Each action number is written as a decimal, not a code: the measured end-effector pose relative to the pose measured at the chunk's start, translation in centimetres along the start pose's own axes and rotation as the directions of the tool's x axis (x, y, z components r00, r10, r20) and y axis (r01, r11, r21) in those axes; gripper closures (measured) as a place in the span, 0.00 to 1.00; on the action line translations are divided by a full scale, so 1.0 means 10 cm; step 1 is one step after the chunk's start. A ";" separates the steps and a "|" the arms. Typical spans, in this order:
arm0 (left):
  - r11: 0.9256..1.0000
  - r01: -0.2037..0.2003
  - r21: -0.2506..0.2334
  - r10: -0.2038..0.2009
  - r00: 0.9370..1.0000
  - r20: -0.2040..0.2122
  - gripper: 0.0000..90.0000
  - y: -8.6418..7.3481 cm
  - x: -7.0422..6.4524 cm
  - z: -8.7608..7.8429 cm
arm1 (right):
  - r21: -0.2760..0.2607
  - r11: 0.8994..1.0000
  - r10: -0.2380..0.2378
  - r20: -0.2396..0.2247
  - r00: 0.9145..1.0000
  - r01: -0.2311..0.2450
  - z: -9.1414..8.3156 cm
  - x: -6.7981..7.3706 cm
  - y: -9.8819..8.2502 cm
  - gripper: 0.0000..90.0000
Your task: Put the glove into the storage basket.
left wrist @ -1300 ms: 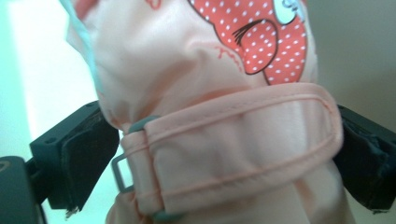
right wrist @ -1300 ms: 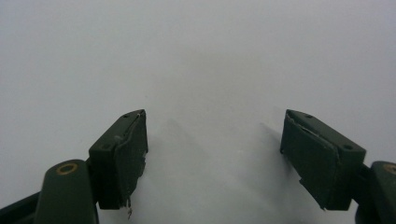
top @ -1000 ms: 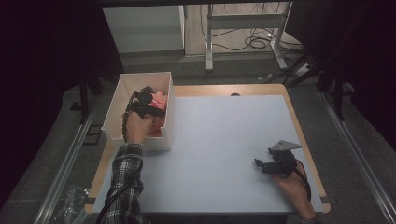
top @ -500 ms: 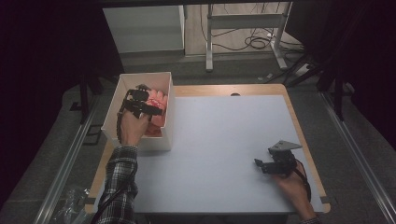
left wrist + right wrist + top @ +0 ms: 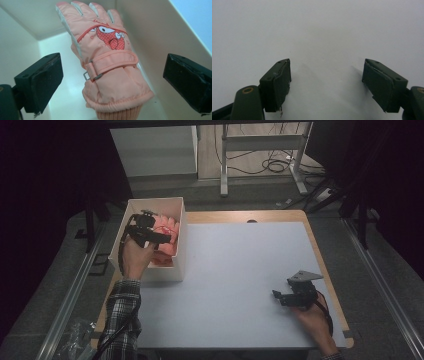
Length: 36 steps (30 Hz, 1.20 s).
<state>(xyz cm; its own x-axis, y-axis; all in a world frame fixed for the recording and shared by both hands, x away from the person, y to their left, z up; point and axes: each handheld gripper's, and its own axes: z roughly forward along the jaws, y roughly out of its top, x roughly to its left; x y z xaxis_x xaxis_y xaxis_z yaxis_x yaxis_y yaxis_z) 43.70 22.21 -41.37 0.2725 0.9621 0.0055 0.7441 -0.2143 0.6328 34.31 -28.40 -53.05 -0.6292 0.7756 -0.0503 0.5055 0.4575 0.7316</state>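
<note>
A peach-pink winter glove (image 5: 107,62) with a red dotted cartoon patch, a strap and a knit cuff lies inside a white box (image 5: 181,245) at the table's left edge. In the high view the glove (image 5: 167,227) shows as pink under my left gripper (image 5: 165,240), which hovers over the box. In the left gripper view my left gripper (image 5: 113,72) is open, its jaws wide apart on either side of the glove and not touching it. My right gripper (image 5: 276,296) rests low over the white tabletop at the near right. Its jaws (image 5: 327,75) stand open with nothing between them.
The white mat (image 5: 240,255) covers a wooden table (image 5: 320,250), bare between box and right hand. Beyond the far edge stand a white cabinet (image 5: 155,150) and a metal frame (image 5: 260,142) with cables on the floor. A crumpled plastic bag (image 5: 75,337) lies at lower left.
My left gripper has lifted a little above the box and drifted slightly left, jaws still open. The right gripper has kept still.
</note>
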 end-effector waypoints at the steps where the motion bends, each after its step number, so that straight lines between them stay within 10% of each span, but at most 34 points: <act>1: 1.000 0.001 -0.007 -0.001 1.000 0.006 0.03 -0.01 0.00 -0.02 | -0.001 1.000 0.000 0.000 1.000 0.000 0.00 0.00 0.00 0.26; 20: 0.993 -0.059 -0.101 0.067 0.994 0.081 0.03 -0.09 -0.09 -0.39 | -0.001 1.000 0.000 0.001 1.000 0.000 0.00 0.00 0.00 0.26; 36: 0.976 -0.154 -0.152 0.179 0.969 0.170 0.03 -0.03 -0.57 -0.52 | -0.002 1.000 0.000 0.001 1.000 0.000 0.00 0.00 0.00 0.26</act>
<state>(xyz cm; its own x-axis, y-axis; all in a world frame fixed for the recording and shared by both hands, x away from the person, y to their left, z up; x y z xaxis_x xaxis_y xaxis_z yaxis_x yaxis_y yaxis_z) 38.74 17.68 -37.61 0.5013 0.8652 -0.0131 0.5916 -0.3316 0.7349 34.31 -28.38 -53.06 -0.6289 0.7758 -0.0511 0.5043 0.4571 0.7326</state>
